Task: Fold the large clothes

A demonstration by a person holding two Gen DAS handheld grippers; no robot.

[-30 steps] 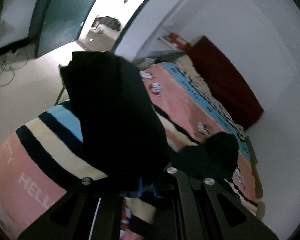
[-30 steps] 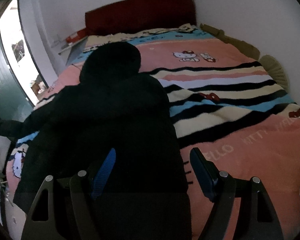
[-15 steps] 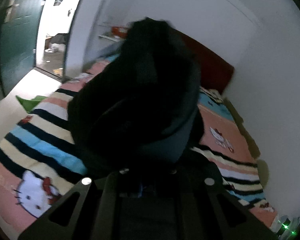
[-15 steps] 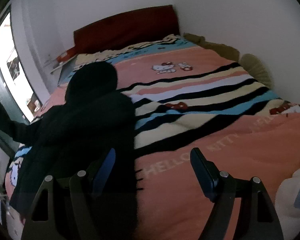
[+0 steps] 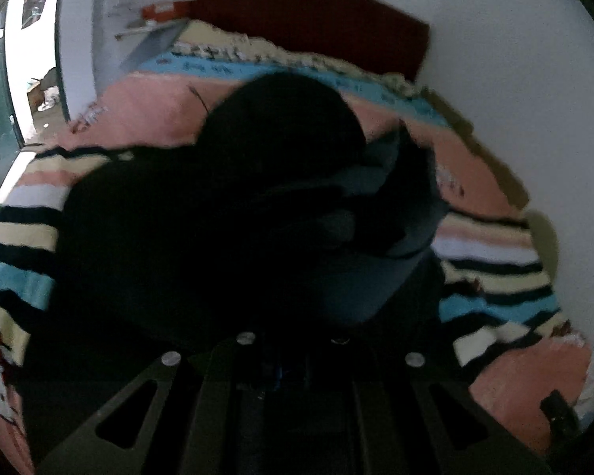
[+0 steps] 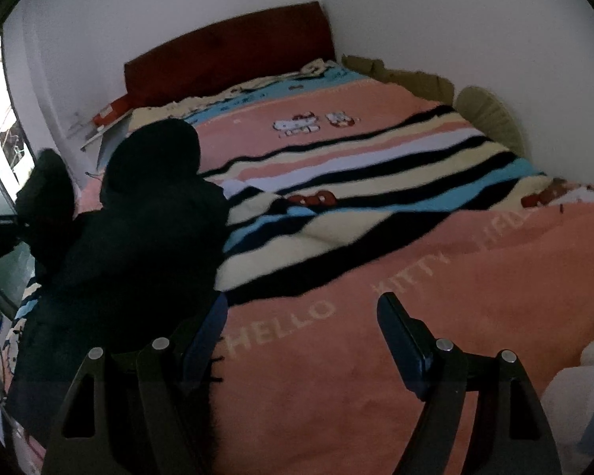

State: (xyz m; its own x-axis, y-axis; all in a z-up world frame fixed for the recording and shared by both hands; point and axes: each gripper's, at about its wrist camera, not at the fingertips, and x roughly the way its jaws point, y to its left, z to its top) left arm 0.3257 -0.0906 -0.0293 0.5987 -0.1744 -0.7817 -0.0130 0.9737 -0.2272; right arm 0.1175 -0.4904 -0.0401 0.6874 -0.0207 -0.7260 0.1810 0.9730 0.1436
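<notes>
Garment: a black hooded jacket lies on the left side of the bed, hood toward the far headboard; one sleeve is lifted off the bed at the left edge of the right wrist view.
Same garment, left wrist view: the black hooded jacket fills the middle of the frame, with bunched folds and a greyish inner face showing on the right.
Left tool: its fingertips are buried in the dark cloth; the frame arms sit close together and appear clenched on the jacket fabric.
Right tool: released, fingers spread wide over the pink "HELLO" part of the blanket; its left finger sits just beside the jacket's near hem, and I cannot tell if they touch.
Blanket: pink with black, cream and blue stripes, spread across the bed.
Surroundings: white walls; a bright doorway at far left.
</notes>
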